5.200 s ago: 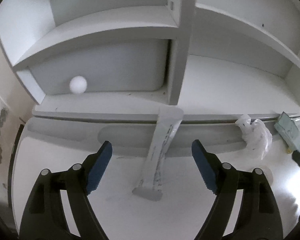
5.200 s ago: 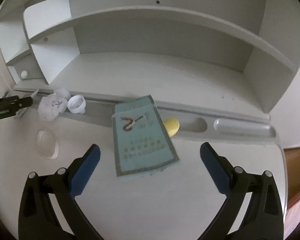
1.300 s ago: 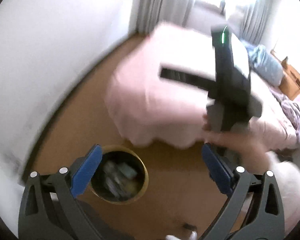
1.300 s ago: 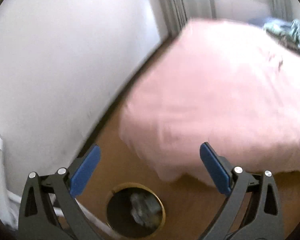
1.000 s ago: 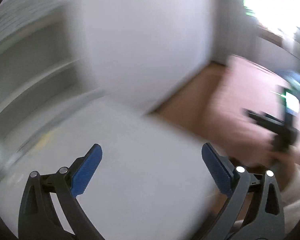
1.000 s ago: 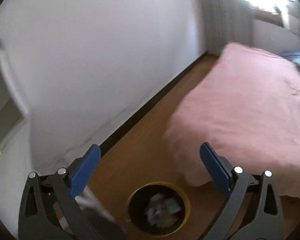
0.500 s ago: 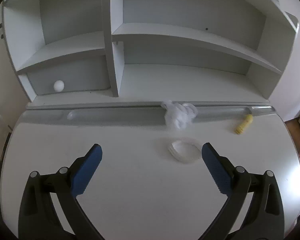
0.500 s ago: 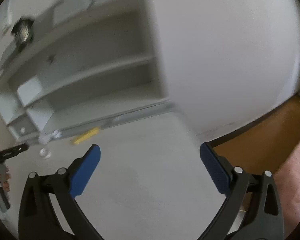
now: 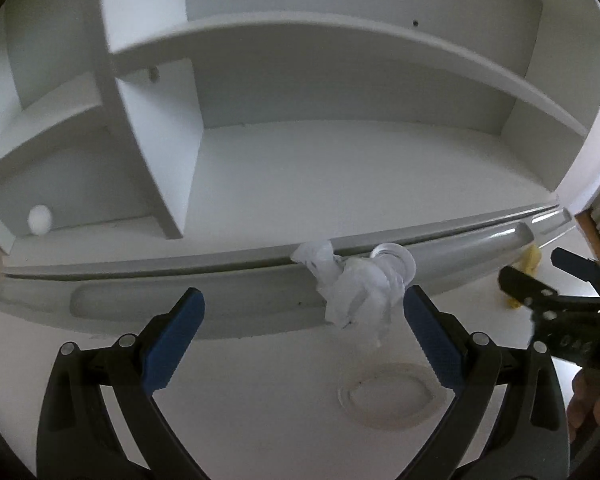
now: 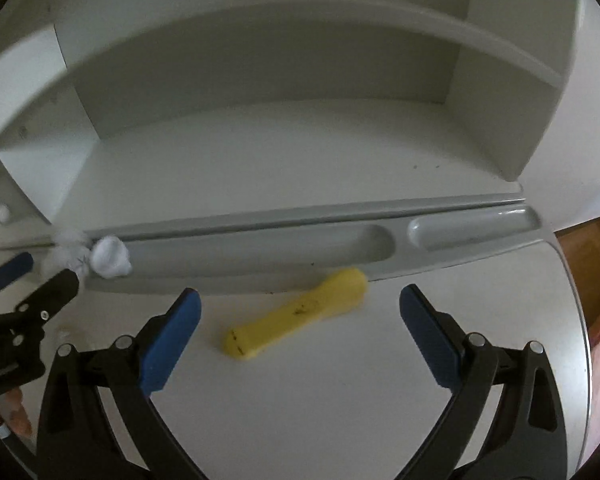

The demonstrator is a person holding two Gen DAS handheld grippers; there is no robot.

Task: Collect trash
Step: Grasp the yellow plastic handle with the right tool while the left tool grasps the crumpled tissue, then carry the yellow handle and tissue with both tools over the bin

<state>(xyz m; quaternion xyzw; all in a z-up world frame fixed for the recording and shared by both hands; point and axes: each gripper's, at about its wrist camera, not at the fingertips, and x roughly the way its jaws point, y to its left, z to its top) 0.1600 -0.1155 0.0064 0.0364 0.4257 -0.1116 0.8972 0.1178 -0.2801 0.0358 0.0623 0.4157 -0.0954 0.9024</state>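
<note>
A crumpled white plastic wrapper (image 9: 354,294) lies against the desk's grey pen groove, with a small clear cup (image 9: 394,264) just behind it. My left gripper (image 9: 302,338) is open, the wrapper sitting just ahead of its right finger. A clear ring-shaped lid (image 9: 388,396) lies flat on the desk below that finger. A yellow elongated piece of trash (image 10: 296,314) lies on the desk in the right wrist view. My right gripper (image 10: 298,334) is open right in front of it, nothing between its fingers. The same wrapper (image 10: 72,250) and the cup (image 10: 110,258) show far left there.
White desk (image 10: 340,400) with a shelf hutch (image 9: 148,140) behind; a small white ball (image 9: 39,219) sits in the lower left cubby. The grey pen groove (image 10: 260,248) runs across the desk's back. The desk's right edge drops to a wooden floor (image 10: 588,256).
Both grippers have swung back from the bin on the floor to the desk and moved close to the trash. The long sachet and green packet seen earlier are gone from the desk.
</note>
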